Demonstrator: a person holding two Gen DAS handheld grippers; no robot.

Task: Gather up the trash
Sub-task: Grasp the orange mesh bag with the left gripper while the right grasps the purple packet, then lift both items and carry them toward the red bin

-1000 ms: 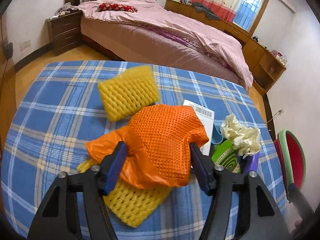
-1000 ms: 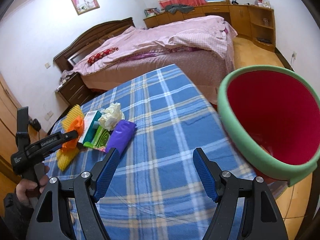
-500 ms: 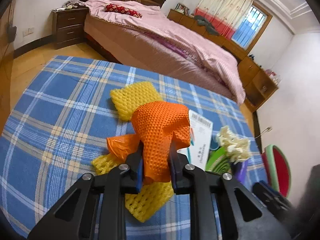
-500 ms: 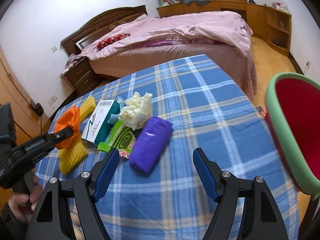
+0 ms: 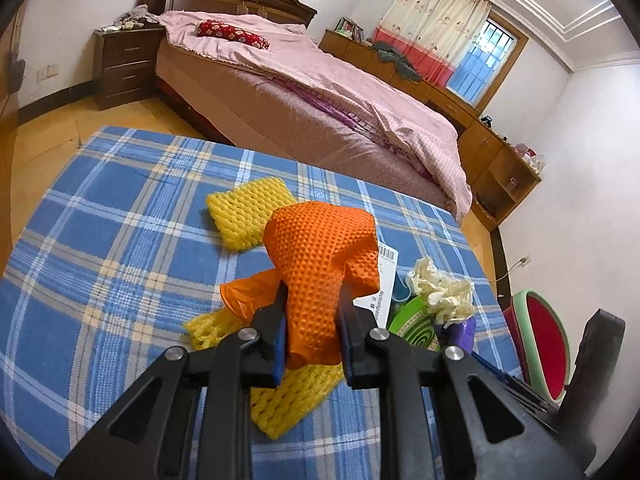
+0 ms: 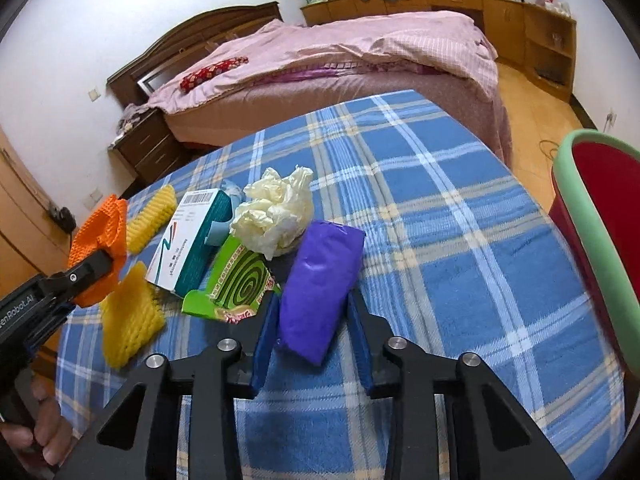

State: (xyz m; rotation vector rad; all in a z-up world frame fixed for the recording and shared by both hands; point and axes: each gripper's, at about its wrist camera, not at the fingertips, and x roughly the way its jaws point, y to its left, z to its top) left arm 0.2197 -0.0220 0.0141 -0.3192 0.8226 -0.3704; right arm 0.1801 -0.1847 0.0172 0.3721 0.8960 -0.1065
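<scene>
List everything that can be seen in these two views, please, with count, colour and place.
glove: one, orange, lifted at the left of the pile
foam nets: two, yellow, one behind the glove, one under it
box: one, teal and white, beside the nets
coil box: one, green, in front of the teal box
paper: one crumpled wad, cream, mid-pile
pack: one, purple, right end of the pile
bin: one, red with green rim, off the table's right edge
cloth: one, blue plaid, covering the table
bed: one, pink cover, behind the table
nightstand: one, dark wood, beside the bed
left gripper: black, jaws shut on the glove
right gripper: black, jaws closing on the pack
hand: one, holding the left gripper's handle
</scene>
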